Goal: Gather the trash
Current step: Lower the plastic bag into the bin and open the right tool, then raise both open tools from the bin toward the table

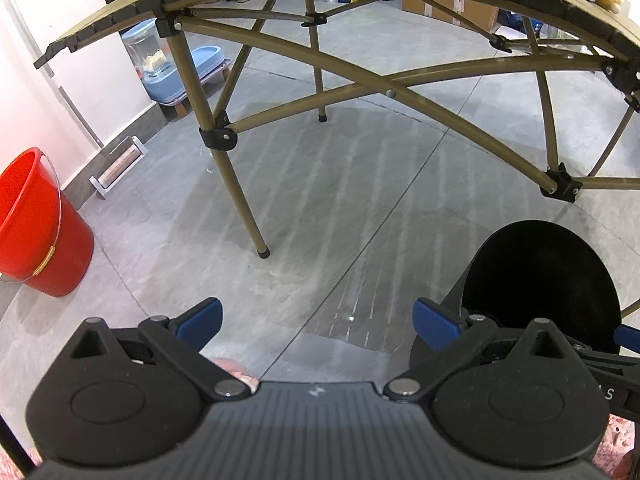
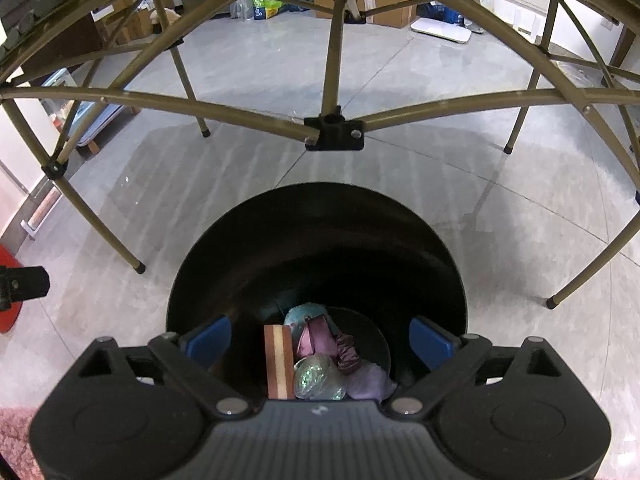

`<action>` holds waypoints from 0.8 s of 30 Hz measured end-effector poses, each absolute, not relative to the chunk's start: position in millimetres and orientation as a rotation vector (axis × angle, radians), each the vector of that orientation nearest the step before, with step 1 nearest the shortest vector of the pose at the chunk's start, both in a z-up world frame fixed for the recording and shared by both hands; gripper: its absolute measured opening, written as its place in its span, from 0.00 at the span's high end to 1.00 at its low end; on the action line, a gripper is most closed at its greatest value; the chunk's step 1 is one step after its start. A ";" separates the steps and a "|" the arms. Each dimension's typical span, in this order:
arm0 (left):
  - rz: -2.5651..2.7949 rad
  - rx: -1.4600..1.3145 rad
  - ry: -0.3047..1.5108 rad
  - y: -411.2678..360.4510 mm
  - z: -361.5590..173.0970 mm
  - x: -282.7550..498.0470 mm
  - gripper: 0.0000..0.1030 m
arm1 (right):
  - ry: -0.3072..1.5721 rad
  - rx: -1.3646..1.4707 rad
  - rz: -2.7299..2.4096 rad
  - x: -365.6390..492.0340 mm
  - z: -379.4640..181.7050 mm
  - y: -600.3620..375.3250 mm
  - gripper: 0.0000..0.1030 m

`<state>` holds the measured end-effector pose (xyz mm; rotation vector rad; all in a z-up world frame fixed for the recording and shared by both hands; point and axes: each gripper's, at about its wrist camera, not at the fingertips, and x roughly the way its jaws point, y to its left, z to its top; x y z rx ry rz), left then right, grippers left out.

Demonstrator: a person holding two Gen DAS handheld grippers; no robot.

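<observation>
Left wrist view first: at the far left a red bucket [image 1: 36, 224] is seen by the wall, then the folding table [image 1: 224, 136] on its braced legs, and low in the frame the left gripper [image 1: 318, 322], its blue pads held wide apart over bare grey floor, nothing between them. At the right edge the black trash bin [image 1: 540, 280] is caught just beside that gripper.

Over to the right wrist view: the right gripper [image 2: 320, 340] is poised directly above the bin's mouth, jaws spread wide and empty. Down at the bottom of the bin, trash is gathered: a striped brown block [image 2: 279, 362], a crumpled purple wrapper [image 2: 320, 338], a clear shiny bag [image 2: 318, 376].

The drop-off step is judged complete on this side. No loose trash is shown on the floor here, so the next move likely calls for lifting clear of the rim and searching elsewhere, perhaps the tabletop.
</observation>
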<state>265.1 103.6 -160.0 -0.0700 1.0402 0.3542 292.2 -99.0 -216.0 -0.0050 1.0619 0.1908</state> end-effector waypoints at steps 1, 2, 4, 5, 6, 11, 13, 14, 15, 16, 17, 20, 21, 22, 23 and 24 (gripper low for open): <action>0.352 -0.072 1.037 103.1 -158.7 264.9 0.00 | 1.057 -0.005 0.190 292.2 -214.7 -99.4 0.06; 0.350 -0.076 1.033 102.6 -157.2 264.5 0.00 | 1.053 -0.004 0.191 292.1 -213.3 -100.1 0.06; 0.346 -0.085 1.022 101.5 -153.1 263.3 0.00 | 1.047 0.004 0.202 291.9 -210.3 -101.2 0.06; 0.344 -0.089 1.014 100.9 -150.8 262.8 0.00 | 1.043 0.005 0.208 291.4 -208.2 -101.6 0.06; 0.345 -0.092 1.003 99.7 -147.4 261.9 0.00 | 1.036 0.003 0.212 290.6 -205.9 -101.7 0.06; 0.368 -0.084 0.927 92.7 -129.1 254.0 0.00 | 0.983 -0.031 0.222 282.8 -194.2 -102.3 0.01; 0.368 -0.092 0.906 91.9 -121.2 251.6 0.00 | 0.962 -0.046 0.226 279.3 -188.4 -102.6 0.00; 0.367 -0.097 0.896 91.2 -116.9 250.3 0.00 | 0.950 -0.051 0.228 277.2 -185.1 -103.1 0.00; 0.365 -0.101 0.890 90.4 -113.4 249.4 0.00 | 0.942 -0.050 0.230 275.4 -182.2 -104.1 0.00; 0.363 -0.105 0.885 89.3 -110.1 248.4 0.00 | 0.934 -0.046 0.230 273.6 -179.3 -105.8 0.00; 0.362 -0.109 0.882 87.9 -107.1 247.9 0.00 | 0.927 -0.040 0.229 272.4 -176.6 -107.2 0.00; 0.353 -0.116 0.871 82.6 -96.7 243.5 0.00 | 0.899 -0.027 0.227 268.5 -166.0 -110.4 0.00; 0.350 -0.114 0.861 80.8 -93.3 241.4 0.00 | 0.885 -0.029 0.228 266.3 -160.6 -111.7 0.00; 0.345 -0.110 0.847 78.6 -87.8 238.1 0.00 | 0.867 -0.032 0.227 264.1 -154.7 -113.9 0.00; 0.341 -0.105 0.834 76.5 -83.2 235.2 0.00 | 0.852 -0.033 0.224 262.7 -149.8 -116.2 0.00; 0.340 -0.100 0.822 74.4 -78.1 232.6 0.00 | 0.832 -0.030 0.217 260.1 -143.2 -120.3 0.00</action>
